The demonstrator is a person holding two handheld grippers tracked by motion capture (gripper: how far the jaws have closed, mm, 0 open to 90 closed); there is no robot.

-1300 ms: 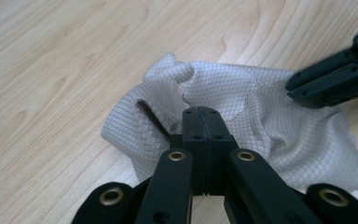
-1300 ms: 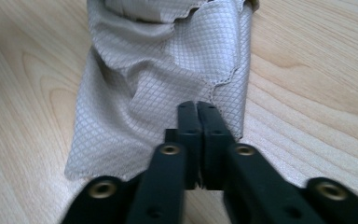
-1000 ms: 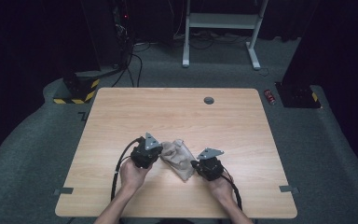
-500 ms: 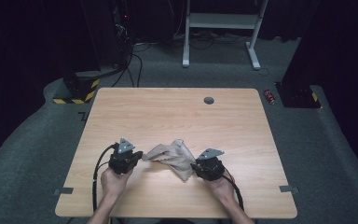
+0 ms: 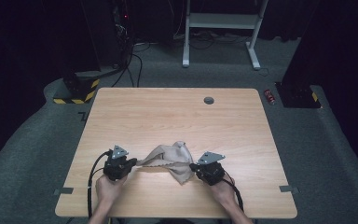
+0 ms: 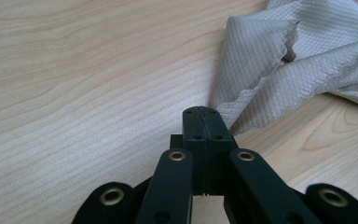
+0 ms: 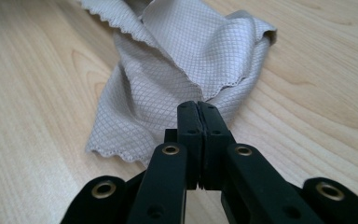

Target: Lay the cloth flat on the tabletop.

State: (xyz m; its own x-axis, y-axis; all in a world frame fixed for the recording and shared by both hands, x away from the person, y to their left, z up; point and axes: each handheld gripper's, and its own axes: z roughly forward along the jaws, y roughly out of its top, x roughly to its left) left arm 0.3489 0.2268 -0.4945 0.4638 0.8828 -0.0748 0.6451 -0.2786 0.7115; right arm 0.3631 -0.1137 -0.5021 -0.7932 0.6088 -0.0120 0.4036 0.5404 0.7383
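A crumpled grey cloth (image 5: 170,161) lies on the desk (image 5: 177,112) near its 6 o'clock edge, between the two grippers. The left gripper (image 5: 133,164) sits at the cloth's 9 o'clock side, and its fingers (image 6: 193,128) are pinched tight on a corner of the cloth, seen up close in the left gripper view. The right gripper (image 5: 195,167) sits at the cloth's 4 o'clock side; its fingers (image 7: 189,121) have just been closing and now squeeze the wavy edge of the cloth (image 7: 168,70)
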